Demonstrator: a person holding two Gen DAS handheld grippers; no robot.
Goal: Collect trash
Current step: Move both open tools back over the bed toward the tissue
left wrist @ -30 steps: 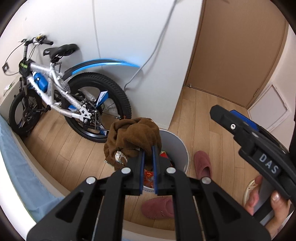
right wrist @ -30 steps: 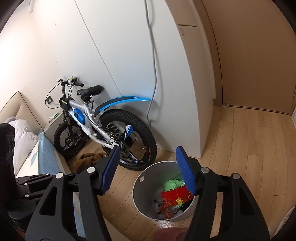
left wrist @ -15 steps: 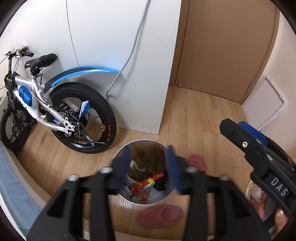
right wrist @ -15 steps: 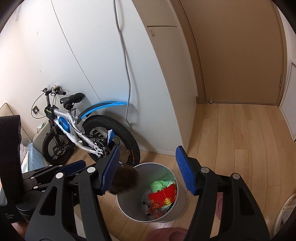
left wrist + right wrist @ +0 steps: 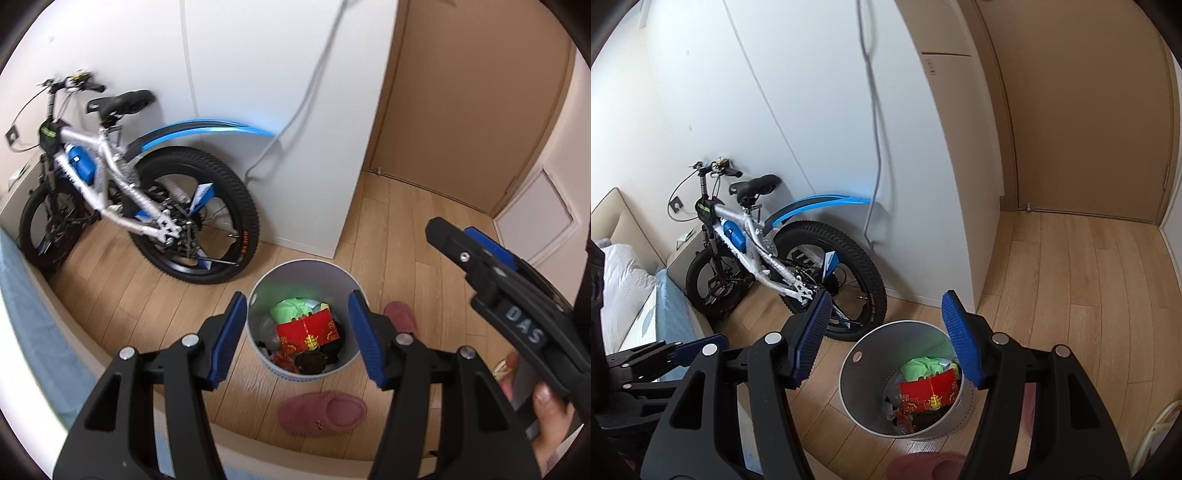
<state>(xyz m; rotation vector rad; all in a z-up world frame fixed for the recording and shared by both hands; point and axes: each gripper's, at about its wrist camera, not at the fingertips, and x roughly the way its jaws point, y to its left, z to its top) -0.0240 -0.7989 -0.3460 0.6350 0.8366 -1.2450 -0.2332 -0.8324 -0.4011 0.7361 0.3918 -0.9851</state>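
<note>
A white round trash bin (image 5: pixel 303 263) stands on the wood floor below both grippers. Inside it lie a red packet with gold print (image 5: pixel 306 330), a green wad (image 5: pixel 291 308) and a dark brown cloth (image 5: pixel 312 362) at the bottom. My left gripper (image 5: pixel 297 295) hangs above the bin with its jaws opening and nothing between the blue pads. My right gripper (image 5: pixel 886 295) is open and empty, up and to the left of the bin (image 5: pixel 864 369) in its own view. The left wrist view shows it at the right (image 5: pixel 454 236), held by a hand.
A small blue and white bicycle (image 5: pixel 147 206) leans on the white wall left of the bin. Two pink slippers (image 5: pixel 321 408) (image 5: pixel 400 317) lie beside the bin. A bed edge (image 5: pixel 665 314) runs along the left. A brown door (image 5: pixel 461 110) closes the far right.
My left gripper was shut on the brown cloth above the bin. It opened, the cloth dropped into the bin, and the jaws now stand wide apart. The right gripper stayed open.
</note>
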